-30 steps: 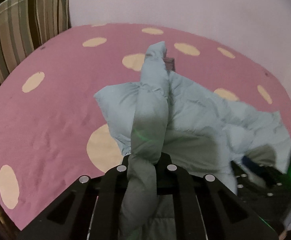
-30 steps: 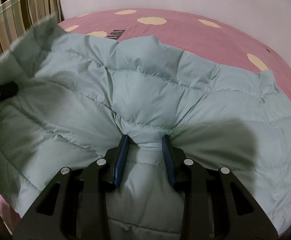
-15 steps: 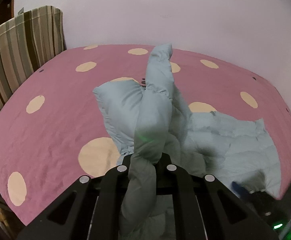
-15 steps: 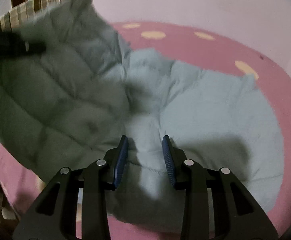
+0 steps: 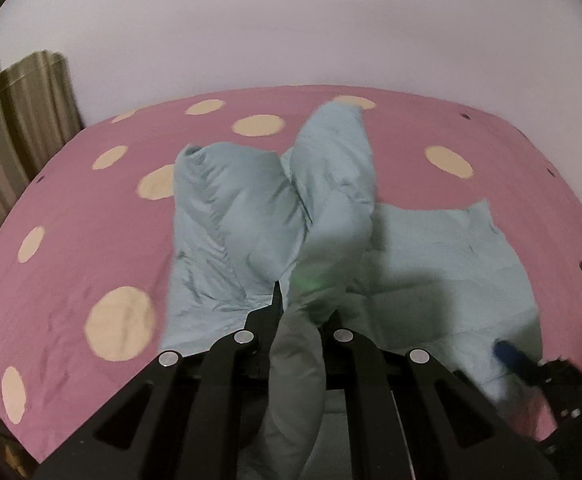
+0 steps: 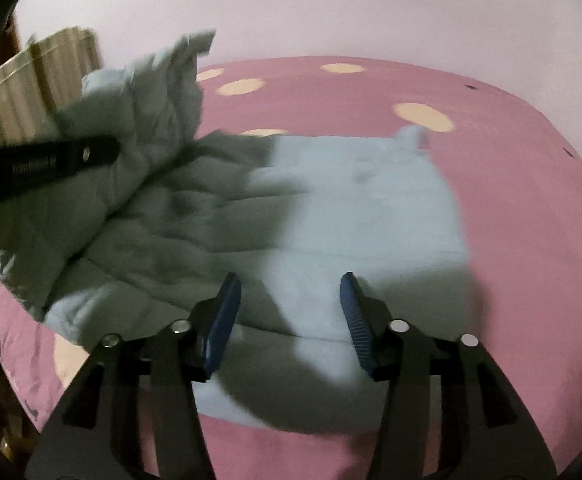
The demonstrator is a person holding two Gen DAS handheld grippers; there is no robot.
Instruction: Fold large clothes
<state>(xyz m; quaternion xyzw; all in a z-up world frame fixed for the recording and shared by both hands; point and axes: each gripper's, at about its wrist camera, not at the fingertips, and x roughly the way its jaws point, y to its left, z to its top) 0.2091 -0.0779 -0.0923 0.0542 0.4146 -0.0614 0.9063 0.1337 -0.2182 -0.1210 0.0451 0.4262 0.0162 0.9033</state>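
At this moment the jacket [image 6: 355, 216], a pale blue quilted garment, lay on the pink spotted bed [image 6: 491, 128], with a striped cushion [image 6: 23, 92] at the far left against the wall.

Left to right, as the frames showed:

1. The left gripper [image 5: 297, 300] was clamped narrow on a bunched fold of the jacket [image 5: 251, 216] and held it raised above the bed [image 5: 71, 220]. The lifted portion stood up in two puffy lobes.
2. The middle and right part of the jacket lay flat on the cover.
3. The right gripper [image 6: 289, 308] was opening. Its blue pads [image 6: 227, 312] stood apart above the flat panel, with fabric under the gap but no pad pressing on it.

Progress, as a judgement: the fold was in its early to middle stage. One side was lifted for carrying across; it was not yet laid down. Flattening, further folds and squaring remained.
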